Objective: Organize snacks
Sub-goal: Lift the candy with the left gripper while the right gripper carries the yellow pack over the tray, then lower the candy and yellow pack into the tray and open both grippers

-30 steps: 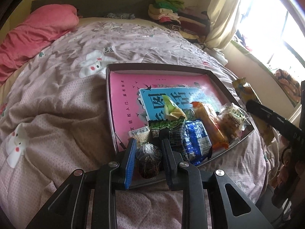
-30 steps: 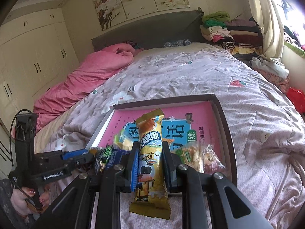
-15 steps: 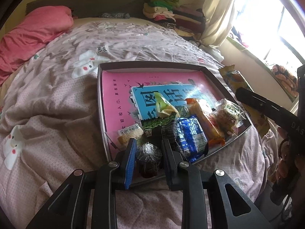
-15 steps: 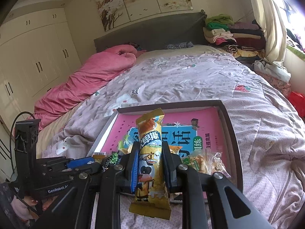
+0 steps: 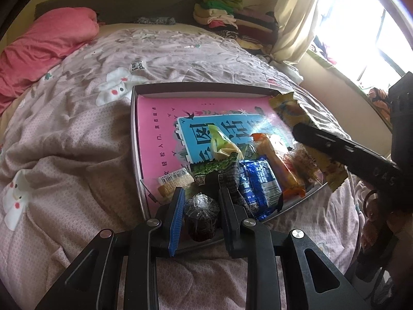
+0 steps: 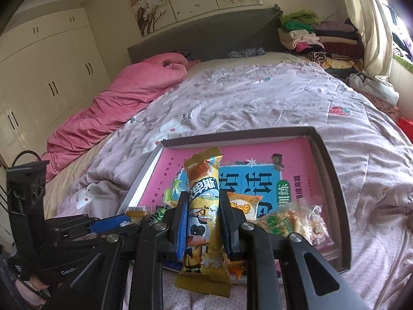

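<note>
A shallow dark-rimmed box (image 5: 133, 129) (image 6: 333, 170) with a pink and blue printed bottom lies on the bed. Several wrapped snacks are piled at its near end, among them a blue packet (image 5: 259, 183), an orange stick pack (image 5: 278, 165) and a green packet (image 5: 219, 144). My left gripper (image 5: 201, 202) is shut on a small dark jelly cup (image 5: 201, 217) at the box's near edge. My right gripper (image 6: 202, 206) is shut on a long yellow snack bar (image 6: 204, 211) (image 5: 291, 111), held above the box's near end. In the left wrist view the right gripper reaches in from the right.
The box rests on a pink patterned quilt (image 5: 64, 134). A pink duvet (image 6: 124, 98) is bunched at the far left. Folded clothes (image 6: 312, 36) are stacked by the headboard. White wardrobes (image 6: 38, 72) stand on the left and a curtained window (image 5: 361, 31) on the right.
The right gripper has carried the yellow bar inward over the box's right side. The left gripper has stayed at the near edge with the jelly cup.
</note>
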{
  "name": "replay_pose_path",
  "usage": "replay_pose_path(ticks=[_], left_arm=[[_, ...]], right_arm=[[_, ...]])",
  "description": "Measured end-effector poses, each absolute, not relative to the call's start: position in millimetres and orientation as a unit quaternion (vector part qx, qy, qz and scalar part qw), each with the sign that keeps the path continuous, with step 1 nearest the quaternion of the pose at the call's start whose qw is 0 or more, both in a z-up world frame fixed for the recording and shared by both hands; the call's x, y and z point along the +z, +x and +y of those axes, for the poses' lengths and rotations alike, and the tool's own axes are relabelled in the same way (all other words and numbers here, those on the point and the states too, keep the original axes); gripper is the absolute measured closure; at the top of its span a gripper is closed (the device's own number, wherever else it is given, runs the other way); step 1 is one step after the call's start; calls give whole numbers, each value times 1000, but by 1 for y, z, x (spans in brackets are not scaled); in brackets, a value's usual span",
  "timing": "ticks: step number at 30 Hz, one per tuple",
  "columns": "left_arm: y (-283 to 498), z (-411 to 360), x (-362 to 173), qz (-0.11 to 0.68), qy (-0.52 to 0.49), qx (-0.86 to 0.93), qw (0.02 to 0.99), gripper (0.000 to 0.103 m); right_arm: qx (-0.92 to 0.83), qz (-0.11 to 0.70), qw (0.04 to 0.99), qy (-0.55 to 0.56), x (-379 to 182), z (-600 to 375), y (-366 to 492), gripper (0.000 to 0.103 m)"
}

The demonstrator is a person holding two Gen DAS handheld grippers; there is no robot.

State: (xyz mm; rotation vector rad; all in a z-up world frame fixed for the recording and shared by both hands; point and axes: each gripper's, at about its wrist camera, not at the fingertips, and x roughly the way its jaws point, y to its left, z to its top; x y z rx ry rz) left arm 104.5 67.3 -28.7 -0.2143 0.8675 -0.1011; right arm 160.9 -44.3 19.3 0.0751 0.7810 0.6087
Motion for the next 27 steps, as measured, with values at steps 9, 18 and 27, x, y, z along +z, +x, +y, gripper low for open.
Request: replay_pose_path(ticks=[9, 18, 27], left_arm=[[105, 66, -29, 419, -103, -49, 901, 76], [105, 67, -29, 419, -103, -49, 901, 76], [106, 67, -29, 419, -103, -48, 901, 76]], right_arm=[[289, 386, 876, 19, 6, -32, 163, 80], [279, 394, 876, 13, -2, -28, 169, 80], [275, 397, 875, 7, -8, -21, 171, 80]])
